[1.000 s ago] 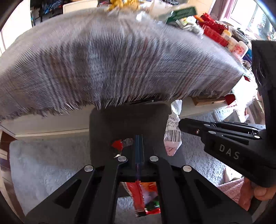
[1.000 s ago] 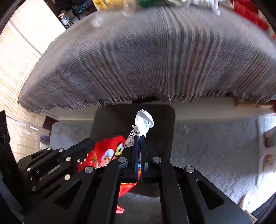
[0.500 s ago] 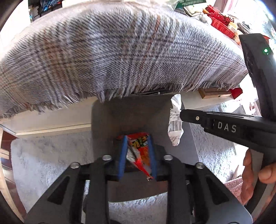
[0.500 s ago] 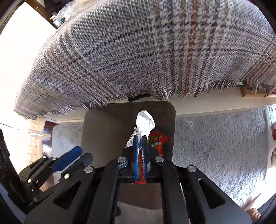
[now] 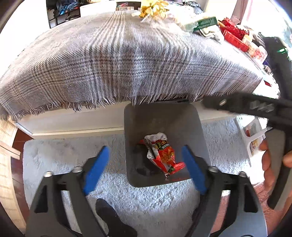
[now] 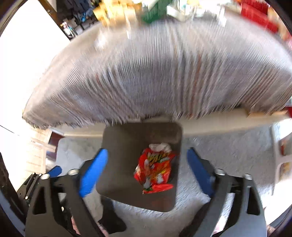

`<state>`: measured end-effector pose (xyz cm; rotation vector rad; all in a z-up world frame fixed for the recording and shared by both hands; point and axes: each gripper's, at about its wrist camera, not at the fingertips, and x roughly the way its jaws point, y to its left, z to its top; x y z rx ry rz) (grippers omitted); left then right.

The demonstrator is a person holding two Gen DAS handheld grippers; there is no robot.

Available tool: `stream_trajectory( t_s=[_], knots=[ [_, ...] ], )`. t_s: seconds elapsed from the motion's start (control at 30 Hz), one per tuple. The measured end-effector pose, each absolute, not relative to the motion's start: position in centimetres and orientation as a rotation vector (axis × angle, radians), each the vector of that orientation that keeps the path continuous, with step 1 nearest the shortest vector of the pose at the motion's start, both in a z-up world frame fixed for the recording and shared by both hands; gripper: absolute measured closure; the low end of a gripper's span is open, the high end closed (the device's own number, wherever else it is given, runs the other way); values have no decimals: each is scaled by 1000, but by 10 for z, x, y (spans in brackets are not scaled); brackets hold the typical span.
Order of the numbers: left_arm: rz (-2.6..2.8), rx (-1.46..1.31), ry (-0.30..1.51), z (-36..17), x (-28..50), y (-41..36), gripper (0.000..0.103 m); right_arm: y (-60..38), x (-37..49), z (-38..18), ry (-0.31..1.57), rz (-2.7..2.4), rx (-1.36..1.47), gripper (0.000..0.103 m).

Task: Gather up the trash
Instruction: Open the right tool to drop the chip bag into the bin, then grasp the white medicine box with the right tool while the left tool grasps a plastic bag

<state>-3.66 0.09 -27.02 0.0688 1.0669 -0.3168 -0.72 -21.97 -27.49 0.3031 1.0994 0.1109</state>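
Observation:
A dark grey trash bin (image 5: 138, 116) stands on the rug below the table edge; it also shows in the right wrist view (image 6: 116, 138). Inside lie a red snack wrapper (image 5: 162, 155) and a crumpled white wrapper (image 5: 157, 135); both also show in the right wrist view, red (image 6: 155, 169) and white (image 6: 159, 146). My left gripper (image 5: 146, 167) is open and empty above the bin. My right gripper (image 6: 146, 169) is open and empty above the bin too; its body shows blurred at the right of the left wrist view (image 5: 246, 106).
A table with a grey plaid cloth (image 5: 118, 63) overhangs the bin. Clutter sits at its far side: yellow ribbon (image 5: 153, 9), a green box (image 5: 206, 22), a red basket (image 5: 235, 36). A white shaggy rug (image 5: 146, 200) covers the floor. A white rack (image 5: 251, 131) stands right.
Both grippers opened wide and rose. The red wrapper dropped from the left gripper and the white wrapper from the right one; both now lie in the bin.

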Motion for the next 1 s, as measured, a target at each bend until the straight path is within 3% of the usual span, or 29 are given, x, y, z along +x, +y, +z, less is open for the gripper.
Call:
stream_trajectory(
  t_s=[0.2, 0.47, 0.8, 1.0],
  knots=[
    [-334, 83, 1016, -239, -35, -17, 8, -245, -15, -215, 1003, 101, 270, 3],
    [-371, 110, 952, -196, 0, -45, 8, -283, 14, -168, 926, 50, 289, 3],
    [-362, 118, 916, -178, 84, -84, 8, -312, 86, -141, 874, 5, 309, 3],
    [-347, 88, 934, -184, 127, -99, 8, -319, 131, -152, 893, 18, 333, 12]
  ],
)
